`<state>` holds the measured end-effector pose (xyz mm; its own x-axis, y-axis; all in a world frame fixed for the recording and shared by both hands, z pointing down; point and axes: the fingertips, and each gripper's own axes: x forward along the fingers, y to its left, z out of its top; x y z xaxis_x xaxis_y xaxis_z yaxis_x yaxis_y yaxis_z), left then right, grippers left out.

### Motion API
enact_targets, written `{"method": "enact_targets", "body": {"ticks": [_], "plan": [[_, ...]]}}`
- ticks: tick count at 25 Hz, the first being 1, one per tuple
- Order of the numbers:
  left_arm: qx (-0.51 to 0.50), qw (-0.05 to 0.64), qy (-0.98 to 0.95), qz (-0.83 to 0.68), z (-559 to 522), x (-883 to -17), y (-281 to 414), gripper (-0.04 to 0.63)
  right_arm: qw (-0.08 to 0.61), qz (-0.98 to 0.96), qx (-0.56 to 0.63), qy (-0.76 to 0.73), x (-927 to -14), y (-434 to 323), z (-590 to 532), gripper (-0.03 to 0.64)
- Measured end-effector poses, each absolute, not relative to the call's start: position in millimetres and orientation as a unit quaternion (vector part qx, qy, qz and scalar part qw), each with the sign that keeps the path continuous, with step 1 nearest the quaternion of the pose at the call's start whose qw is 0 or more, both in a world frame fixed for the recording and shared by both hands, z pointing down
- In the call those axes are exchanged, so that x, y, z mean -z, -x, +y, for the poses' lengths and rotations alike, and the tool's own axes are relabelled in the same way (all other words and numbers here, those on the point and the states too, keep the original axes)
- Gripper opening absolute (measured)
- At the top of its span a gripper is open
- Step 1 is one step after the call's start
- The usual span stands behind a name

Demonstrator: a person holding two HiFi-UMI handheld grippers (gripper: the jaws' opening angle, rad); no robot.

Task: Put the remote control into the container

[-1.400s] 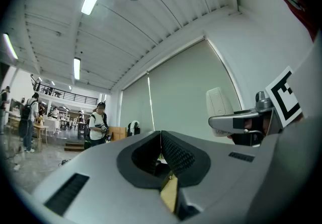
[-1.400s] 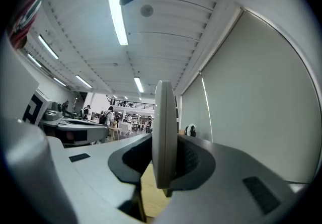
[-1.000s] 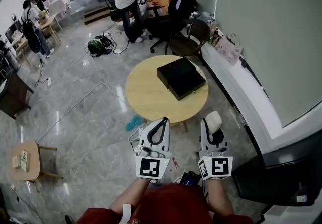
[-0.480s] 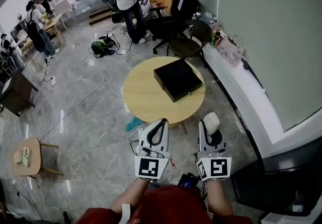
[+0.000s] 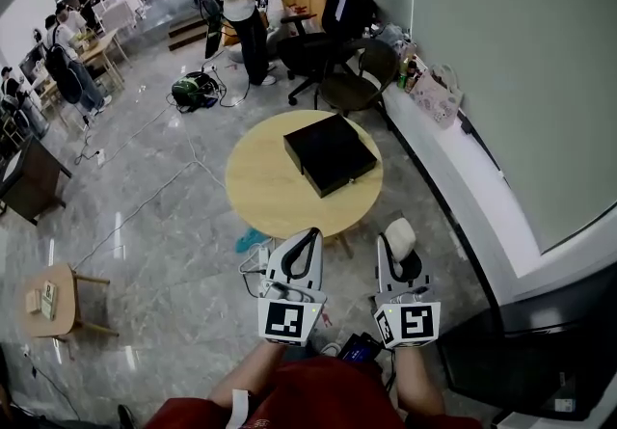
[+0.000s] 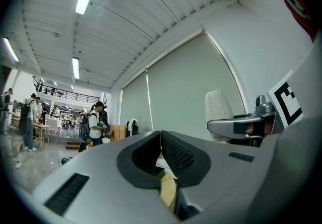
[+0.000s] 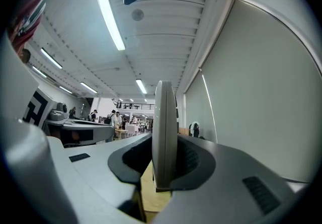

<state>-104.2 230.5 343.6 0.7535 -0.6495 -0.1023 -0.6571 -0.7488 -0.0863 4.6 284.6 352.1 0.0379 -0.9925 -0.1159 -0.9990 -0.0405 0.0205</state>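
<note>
A white remote control (image 5: 400, 236) stands on edge between the jaws of my right gripper (image 5: 399, 246), which is shut on it; in the right gripper view the remote control (image 7: 164, 132) rises upright in the middle. My left gripper (image 5: 303, 242) is beside it, shut with nothing in it; its pads (image 6: 173, 153) meet in the left gripper view. Ahead of both, a black box-like container (image 5: 330, 153) lies on a round wooden table (image 5: 268, 191). Both grippers hang short of the table's near edge.
A black office chair (image 5: 337, 13) and a round stool (image 5: 357, 80) stand beyond the table. A white ledge (image 5: 463, 176) with bags runs along the right wall. People (image 5: 239, 3) stand at the far end. A small wooden side table (image 5: 48, 307) sits at left; cables lie on the floor.
The table and black container have shifted left and slightly nearer in the head view. Both grippers keep the same pose and grip.
</note>
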Motion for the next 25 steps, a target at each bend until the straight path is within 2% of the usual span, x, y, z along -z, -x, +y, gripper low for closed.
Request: {"method": "enact_targets", "body": {"ticks": [9,12,25], "plan": [[-0.042,0.059,0.939,0.337,192.2,-349.8,94.3,0.017,0.022,0.685,-0.047,0.726,-359.3,-8.6,248.4,0.12],[-0.072,0.061,0.936,0.338,170.7,-345.3,93.7,0.017,0.016,0.685,-0.049,0.726,-360.7,-8.6,225.3,0.12],[-0.084,0.042,0.938,0.334,60.5,-346.9,109.7,0.017,-0.002,0.681,-0.051,0.731,-352.0,8.4,116.8,0.12]]}}
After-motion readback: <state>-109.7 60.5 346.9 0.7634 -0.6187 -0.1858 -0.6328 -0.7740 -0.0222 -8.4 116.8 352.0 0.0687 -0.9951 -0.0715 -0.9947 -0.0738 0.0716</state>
